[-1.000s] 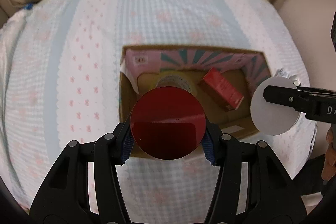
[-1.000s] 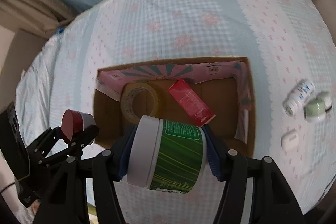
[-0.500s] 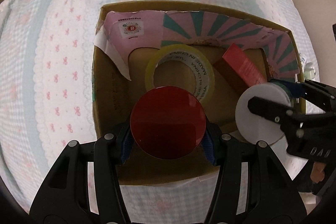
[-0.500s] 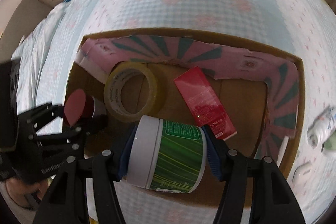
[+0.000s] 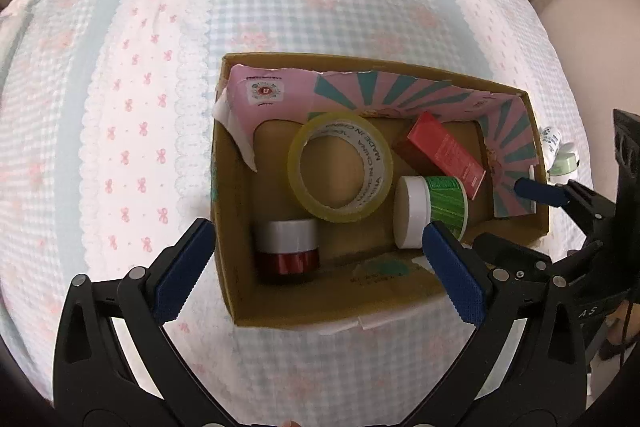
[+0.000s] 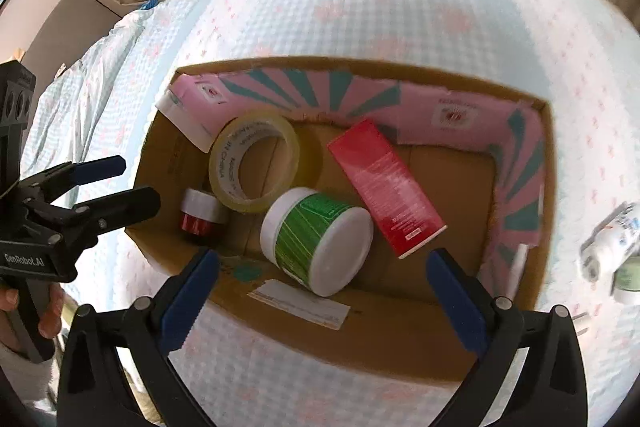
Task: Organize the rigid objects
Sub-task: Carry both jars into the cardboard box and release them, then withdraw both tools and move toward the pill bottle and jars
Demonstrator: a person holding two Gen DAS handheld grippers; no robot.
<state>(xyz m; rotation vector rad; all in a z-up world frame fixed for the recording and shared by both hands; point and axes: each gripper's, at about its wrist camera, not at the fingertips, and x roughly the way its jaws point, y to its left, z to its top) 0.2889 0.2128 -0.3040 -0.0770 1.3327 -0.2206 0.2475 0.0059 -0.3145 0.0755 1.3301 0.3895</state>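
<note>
An open cardboard box [image 5: 234, 267] [image 6: 400, 339] with pink lining lies on the bed. Inside it are a tape roll [image 5: 340, 167] [image 6: 254, 165], a red carton [image 5: 446, 153] [image 6: 384, 187], a small red jar [image 5: 286, 251] [image 6: 198, 215] and a green jar with a white lid [image 5: 430, 211] [image 6: 316, 241] on its side. My left gripper [image 5: 316, 259] [image 6: 120, 183] hangs over the box's left end, jaws opening wide, the red jar lying loose below them. My right gripper [image 6: 322, 267] [image 5: 516, 217] is also opening, above the green jar, with its pads off it.
A white bottle [image 6: 612, 239] [image 5: 552, 143] and a green-capped one [image 6: 628, 275] [image 5: 564, 163] lie on the checked bedcover [image 5: 160, 107] right of the box. Curtains hang behind the bed. A hand [image 6: 44, 315] holds the left gripper's handle.
Both grippers came down over the box and opened. The red jar left the left jaws and the green jar left the right jaws; both now lie inside the box.
</note>
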